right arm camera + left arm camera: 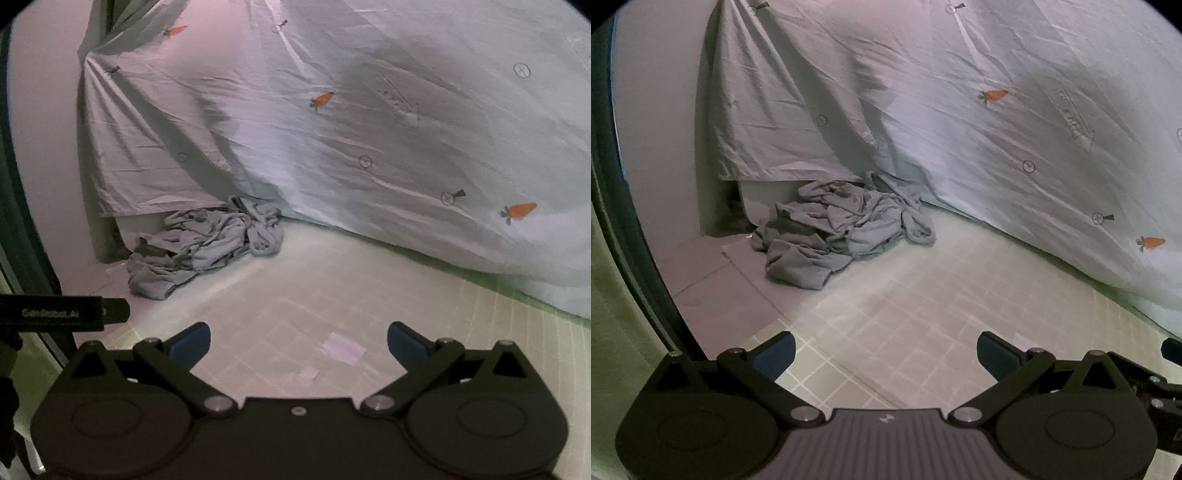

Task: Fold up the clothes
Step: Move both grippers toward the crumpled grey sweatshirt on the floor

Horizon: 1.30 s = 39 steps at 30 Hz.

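- At the far left a plain pale wall (657,129) runs down to the surface, with a dark frame edge (22,206) nearer the cameras.
- The grey garment (846,229) lies crumpled in a loose heap on the gridded work surface (923,314), at the far left, touching the hanging edge of the sheet behind it. Neither gripper is near it.
- The left gripper (886,356) hovers over the near part of the surface with its jaws spread wide and nothing between them; its blue pads (775,356) show at each side.
- The right gripper (298,345) is likewise spread wide and empty, above a small pale patch (343,349) on the surface.
- A pale sheet printed with carrots (406,129) drapes across the far side and slopes down toward the near right.
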### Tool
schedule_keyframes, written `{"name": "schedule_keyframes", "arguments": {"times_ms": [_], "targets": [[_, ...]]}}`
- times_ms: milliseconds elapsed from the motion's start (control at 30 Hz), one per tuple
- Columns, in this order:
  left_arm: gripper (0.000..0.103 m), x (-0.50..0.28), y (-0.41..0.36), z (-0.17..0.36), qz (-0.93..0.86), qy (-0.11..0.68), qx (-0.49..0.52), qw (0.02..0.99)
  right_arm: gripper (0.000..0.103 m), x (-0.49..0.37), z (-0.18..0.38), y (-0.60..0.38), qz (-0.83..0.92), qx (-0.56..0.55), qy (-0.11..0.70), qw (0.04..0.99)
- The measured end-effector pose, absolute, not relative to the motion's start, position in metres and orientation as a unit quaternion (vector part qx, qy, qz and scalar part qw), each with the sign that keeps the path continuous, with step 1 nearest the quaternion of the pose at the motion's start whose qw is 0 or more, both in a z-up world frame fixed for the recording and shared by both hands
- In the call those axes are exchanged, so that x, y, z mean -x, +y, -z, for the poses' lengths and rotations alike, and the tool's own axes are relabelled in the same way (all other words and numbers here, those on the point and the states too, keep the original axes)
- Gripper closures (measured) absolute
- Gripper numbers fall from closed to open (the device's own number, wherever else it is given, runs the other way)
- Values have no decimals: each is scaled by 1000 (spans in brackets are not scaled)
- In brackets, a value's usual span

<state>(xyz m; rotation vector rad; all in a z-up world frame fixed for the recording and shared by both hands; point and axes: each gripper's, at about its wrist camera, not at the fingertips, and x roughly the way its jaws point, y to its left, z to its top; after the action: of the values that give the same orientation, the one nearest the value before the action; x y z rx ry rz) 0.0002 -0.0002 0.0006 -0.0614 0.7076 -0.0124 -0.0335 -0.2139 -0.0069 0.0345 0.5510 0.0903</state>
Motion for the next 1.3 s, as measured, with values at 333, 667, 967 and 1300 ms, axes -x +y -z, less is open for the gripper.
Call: {"name": "schedule_keyframes", "arguments": {"times_ms": [333, 667, 967, 1300], "targets": [[0, 0, -5, 0, 2, 346, 37, 938, 0, 33, 12, -221, -48, -27, 284, 957], [0, -2, -9, 0, 7, 355, 26, 935, 0, 31, 16, -226, -45, -39, 293, 954], [0, -6, -9, 1, 0, 361, 26, 932, 0, 28, 16, -224, -42, -45, 300, 952], [0, -8, -7, 2, 1, 366, 27, 930, 0, 23, 15, -224, -43, -44, 306, 950]]}}
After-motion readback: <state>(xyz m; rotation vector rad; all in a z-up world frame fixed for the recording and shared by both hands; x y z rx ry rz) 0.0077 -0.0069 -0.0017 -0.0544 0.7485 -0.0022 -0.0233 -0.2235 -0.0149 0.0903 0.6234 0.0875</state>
